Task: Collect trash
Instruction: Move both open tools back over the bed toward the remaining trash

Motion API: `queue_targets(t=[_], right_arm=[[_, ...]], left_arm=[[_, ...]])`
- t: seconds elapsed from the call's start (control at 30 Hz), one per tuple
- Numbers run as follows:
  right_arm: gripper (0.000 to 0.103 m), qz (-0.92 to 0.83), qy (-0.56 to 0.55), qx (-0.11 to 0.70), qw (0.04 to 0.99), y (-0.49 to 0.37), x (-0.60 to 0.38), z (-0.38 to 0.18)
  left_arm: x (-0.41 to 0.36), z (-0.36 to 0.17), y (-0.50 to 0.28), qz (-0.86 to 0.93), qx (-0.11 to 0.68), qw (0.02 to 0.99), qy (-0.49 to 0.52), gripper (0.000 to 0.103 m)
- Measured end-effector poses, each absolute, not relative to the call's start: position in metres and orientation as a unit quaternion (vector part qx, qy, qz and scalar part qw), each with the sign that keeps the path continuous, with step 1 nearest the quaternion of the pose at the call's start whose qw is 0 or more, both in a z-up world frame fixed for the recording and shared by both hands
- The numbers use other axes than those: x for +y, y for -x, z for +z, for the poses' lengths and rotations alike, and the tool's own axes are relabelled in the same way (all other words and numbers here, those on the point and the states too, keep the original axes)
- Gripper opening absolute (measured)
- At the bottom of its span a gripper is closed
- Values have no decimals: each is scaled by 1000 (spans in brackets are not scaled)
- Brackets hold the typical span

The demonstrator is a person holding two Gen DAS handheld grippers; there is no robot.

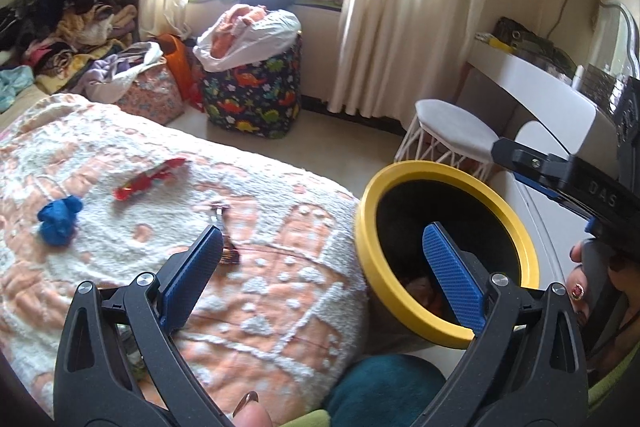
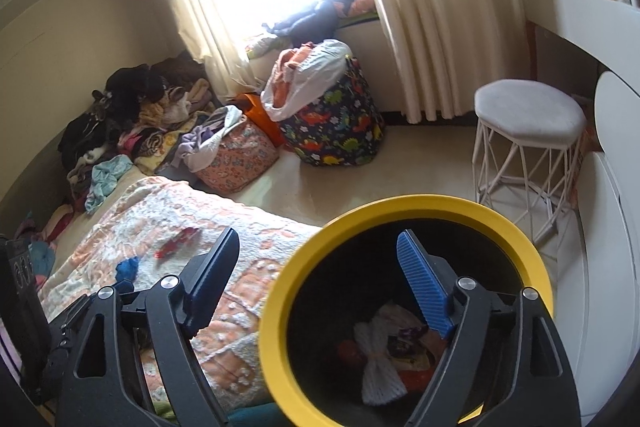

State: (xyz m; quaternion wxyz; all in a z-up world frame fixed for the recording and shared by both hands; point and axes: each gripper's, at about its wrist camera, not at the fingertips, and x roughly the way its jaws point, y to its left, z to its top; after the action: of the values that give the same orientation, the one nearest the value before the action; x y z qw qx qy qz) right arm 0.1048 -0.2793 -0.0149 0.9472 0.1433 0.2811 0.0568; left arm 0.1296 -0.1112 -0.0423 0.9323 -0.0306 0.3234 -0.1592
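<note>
A black bin with a yellow rim (image 1: pixel 520 227) stands beside the bed; it also shows in the right wrist view (image 2: pixel 304 259), with crumpled wrappers and white paper (image 2: pixel 380 367) inside. On the bed blanket (image 1: pixel 280 287) lie a red wrapper (image 1: pixel 150 179), a blue crumpled piece (image 1: pixel 60 219) and a small brown wrapper (image 1: pixel 228 251). My left gripper (image 1: pixel 324 251) is open and empty, over the bed edge and the bin. My right gripper (image 2: pixel 320 255) is open and empty, one finger over the bin mouth. The red wrapper (image 2: pixel 176 245) and the blue piece (image 2: pixel 128 267) also show in the right wrist view.
A white stool (image 2: pixel 528 119) stands right of the bin, with a white desk (image 2: pixel 580 15) behind it. A dinosaur-print basket (image 1: pixel 256 95) and bags of clothes (image 1: pixel 152 87) sit by the curtain (image 1: pixel 400 7). Clothes pile at the bed's far end (image 1: pixel 68 23).
</note>
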Motion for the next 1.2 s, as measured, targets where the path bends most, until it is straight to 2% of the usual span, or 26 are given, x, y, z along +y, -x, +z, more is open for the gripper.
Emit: queue_targets(t=[0.7, 1.2], right_arm=[[82, 126, -106, 276, 947, -98, -212, -9], [82, 172, -72, 310, 932, -96, -152, -25]], left_arm=[[-50, -36, -119, -101, 304, 945, 62, 92], [14, -46, -124, -33, 305, 947, 95, 92]])
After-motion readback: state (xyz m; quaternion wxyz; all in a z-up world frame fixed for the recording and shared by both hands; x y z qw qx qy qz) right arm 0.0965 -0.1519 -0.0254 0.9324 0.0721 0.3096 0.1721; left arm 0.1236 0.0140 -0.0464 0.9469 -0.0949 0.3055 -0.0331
